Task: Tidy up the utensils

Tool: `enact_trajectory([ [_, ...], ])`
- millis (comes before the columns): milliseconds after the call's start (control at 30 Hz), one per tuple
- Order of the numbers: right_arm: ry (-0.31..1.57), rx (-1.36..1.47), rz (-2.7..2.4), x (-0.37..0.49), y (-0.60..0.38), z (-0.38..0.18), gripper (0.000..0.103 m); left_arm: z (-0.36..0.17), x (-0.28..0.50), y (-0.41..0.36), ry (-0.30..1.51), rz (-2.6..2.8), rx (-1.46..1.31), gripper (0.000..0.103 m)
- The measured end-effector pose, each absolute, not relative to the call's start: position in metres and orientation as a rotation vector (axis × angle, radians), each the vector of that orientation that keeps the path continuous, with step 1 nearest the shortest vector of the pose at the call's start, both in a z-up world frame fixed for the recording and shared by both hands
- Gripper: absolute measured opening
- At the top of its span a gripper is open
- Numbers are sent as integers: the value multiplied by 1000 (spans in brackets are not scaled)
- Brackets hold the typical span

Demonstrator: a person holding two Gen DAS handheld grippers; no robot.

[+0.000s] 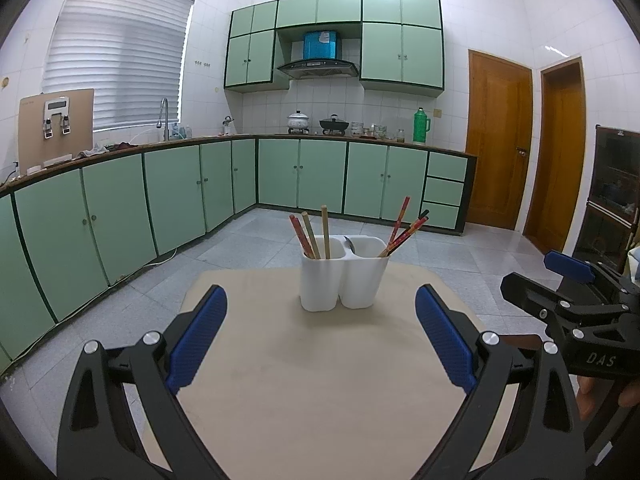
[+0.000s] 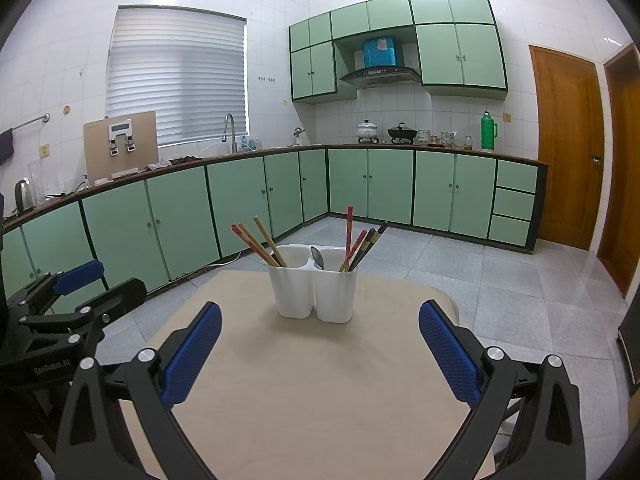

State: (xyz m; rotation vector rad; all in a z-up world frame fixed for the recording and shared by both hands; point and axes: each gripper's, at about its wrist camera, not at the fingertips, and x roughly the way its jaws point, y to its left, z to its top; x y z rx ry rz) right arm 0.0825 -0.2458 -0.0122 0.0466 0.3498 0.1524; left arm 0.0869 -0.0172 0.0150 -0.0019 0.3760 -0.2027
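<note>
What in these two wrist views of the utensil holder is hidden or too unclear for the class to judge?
- Spoon: both views show only its tip; the holder wall hides the rest.
- Chopstick lower ends: both views, hidden inside the compartments, so the exact count is uncertain.
- Table near edge: both views, covered by the open left gripper and right gripper.

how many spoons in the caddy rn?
1 visible: a spoon in the right compartment of the white caddy, by the centre divider, bowl end up. Others may sit hidden below the rim; everything else showing is chopsticks.
</note>
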Motion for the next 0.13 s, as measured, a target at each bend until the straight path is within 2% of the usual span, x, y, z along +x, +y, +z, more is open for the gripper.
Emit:
enact_trajectory([
  [133,352,46,152,82,-246,-12,97,15,87,-17,376,-202,0,92],
])
